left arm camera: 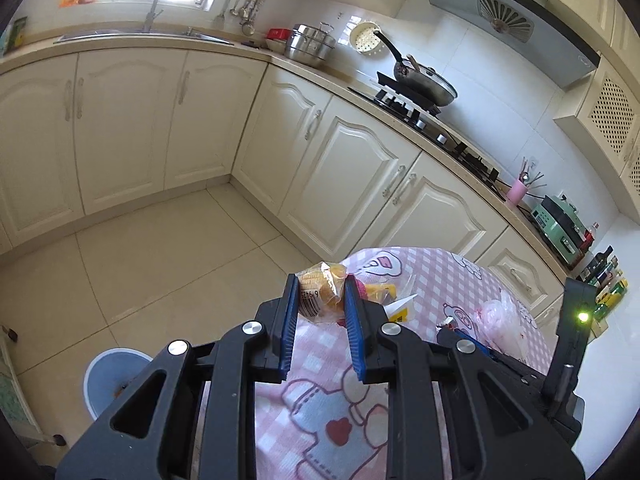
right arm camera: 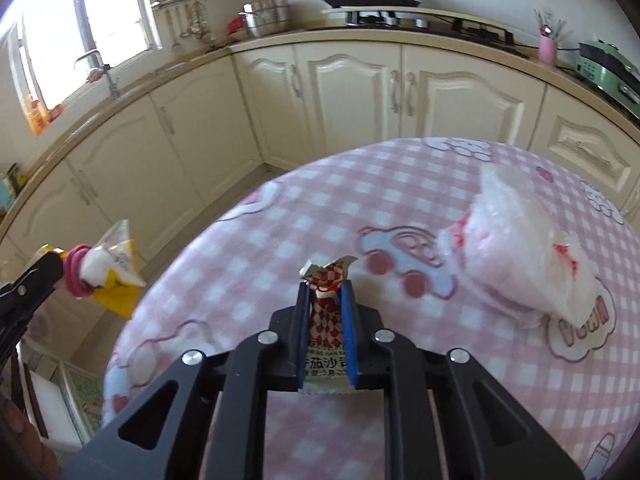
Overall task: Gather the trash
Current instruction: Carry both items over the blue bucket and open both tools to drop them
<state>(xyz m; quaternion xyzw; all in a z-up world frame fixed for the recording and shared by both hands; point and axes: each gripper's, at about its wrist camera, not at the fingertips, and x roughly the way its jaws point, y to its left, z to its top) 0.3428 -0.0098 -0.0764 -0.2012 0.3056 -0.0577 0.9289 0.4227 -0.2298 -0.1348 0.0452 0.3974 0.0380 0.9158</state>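
A red-and-white checked sauce sachet (right arm camera: 326, 320) is pinched between the narrowed jaws of the right gripper (right arm camera: 326, 300), its long axis running along the fingers. A yellow snack wrapper (left arm camera: 323, 294) is clamped in the left gripper (left arm camera: 322, 300). The blue bin (left arm camera: 114, 376) lies on the floor down to the left, nearer the left hand; its inside is largely hidden. A crumpled plastic bag (right arm camera: 524, 248) is left on the table (right arm camera: 400, 184).

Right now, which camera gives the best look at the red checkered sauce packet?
The right wrist view: the red checkered sauce packet sits centred, clamped in the right hand-held gripper. The left wrist view shows only a small torn tip of it.
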